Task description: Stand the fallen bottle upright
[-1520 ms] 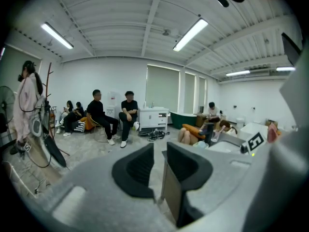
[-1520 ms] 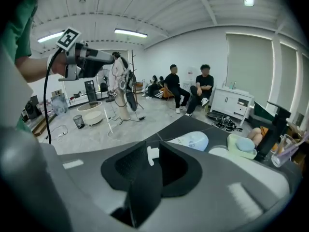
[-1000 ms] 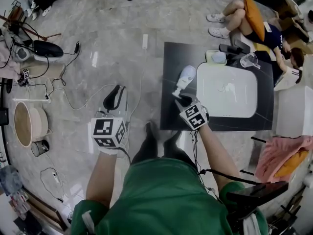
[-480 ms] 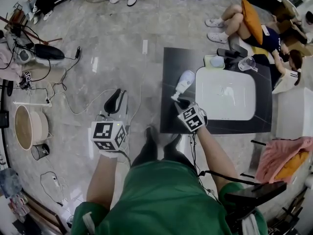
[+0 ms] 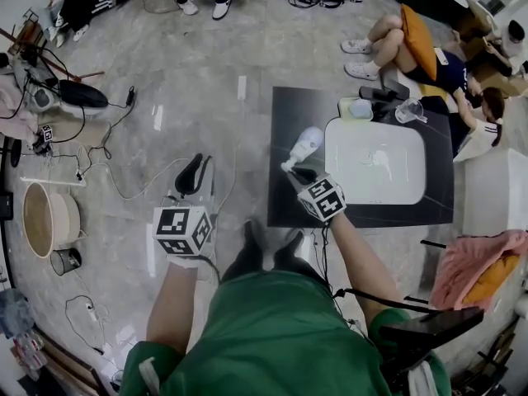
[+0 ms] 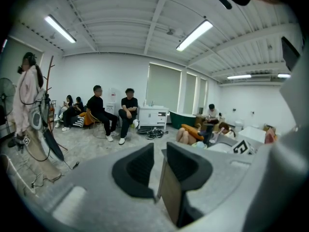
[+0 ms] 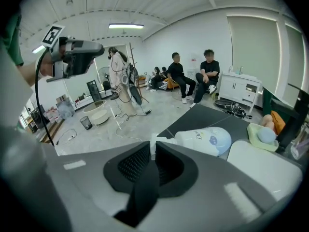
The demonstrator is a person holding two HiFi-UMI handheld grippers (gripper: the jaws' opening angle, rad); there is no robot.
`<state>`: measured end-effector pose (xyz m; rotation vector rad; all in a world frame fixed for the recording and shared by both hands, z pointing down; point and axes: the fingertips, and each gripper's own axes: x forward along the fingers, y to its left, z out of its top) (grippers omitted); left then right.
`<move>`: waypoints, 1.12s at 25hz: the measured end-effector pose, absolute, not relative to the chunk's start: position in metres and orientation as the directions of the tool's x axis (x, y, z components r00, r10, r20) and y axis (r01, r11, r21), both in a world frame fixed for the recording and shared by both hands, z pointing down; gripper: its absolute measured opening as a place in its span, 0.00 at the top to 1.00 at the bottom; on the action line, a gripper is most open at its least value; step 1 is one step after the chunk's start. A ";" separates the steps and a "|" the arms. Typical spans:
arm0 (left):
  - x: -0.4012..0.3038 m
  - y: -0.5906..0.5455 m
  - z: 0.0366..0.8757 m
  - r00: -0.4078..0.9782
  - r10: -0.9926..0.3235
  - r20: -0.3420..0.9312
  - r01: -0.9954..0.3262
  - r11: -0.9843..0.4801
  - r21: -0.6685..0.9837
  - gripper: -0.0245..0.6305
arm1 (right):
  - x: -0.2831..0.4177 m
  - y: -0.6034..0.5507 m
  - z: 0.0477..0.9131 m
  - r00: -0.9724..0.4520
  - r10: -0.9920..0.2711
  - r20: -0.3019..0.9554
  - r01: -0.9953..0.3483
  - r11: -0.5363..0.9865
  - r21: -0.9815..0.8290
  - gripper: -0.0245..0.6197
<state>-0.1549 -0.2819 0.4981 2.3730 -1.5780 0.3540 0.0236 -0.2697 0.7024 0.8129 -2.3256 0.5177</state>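
Observation:
A white pump bottle [image 5: 304, 144] lies on its side on the low black table [image 5: 285, 200], its pump end toward me and left of the white tray. In the right gripper view the bottle [image 7: 208, 140] lies just past the jaws, its white pump head [image 7: 153, 140] showing at the narrow slit between them. My right gripper [image 5: 304, 172] [image 7: 153, 148] is shut, its tips a short way from the pump end, and I see no grip on it. My left gripper [image 5: 195, 162] [image 6: 158, 151] hangs shut over the floor to the left, holding nothing.
A white tray [image 5: 375, 159] fills the table's middle. A green dish [image 5: 356, 108] and a clear jug [image 5: 410, 112] stand behind it. People sit on the floor beyond the table [image 5: 429, 48]. Cables and a round basin [image 5: 45, 213] lie on the floor at left.
My right gripper has edged forward toward the bottle's pump end. The bottle still lies in the same place on the table. The left gripper has hardly moved.

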 end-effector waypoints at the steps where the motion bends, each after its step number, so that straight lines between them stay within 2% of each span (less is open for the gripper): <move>1: -0.154 -0.282 0.497 0.375 -0.861 0.344 -0.925 -0.369 0.085 0.84 | 0.024 -0.271 0.699 -0.627 -0.424 0.654 -0.664 0.730 -0.164 0.90; 6: -0.157 -0.280 0.488 0.374 -0.866 0.330 -0.926 -0.368 0.084 0.84 | 0.021 -0.274 0.678 -0.648 -0.441 0.621 -0.684 0.697 -0.218 0.90; 14: -0.155 -0.275 0.481 0.382 -0.864 0.328 -0.924 -0.371 0.097 0.84 | 0.029 -0.285 0.643 -0.728 -0.483 0.486 -0.683 0.563 -0.465 0.90; 28: -0.141 -0.281 0.463 0.395 -0.869 0.298 -0.918 -0.387 0.087 0.84 | 0.058 -0.310 0.595 -0.756 -0.594 0.273 -0.545 0.341 -0.766 0.90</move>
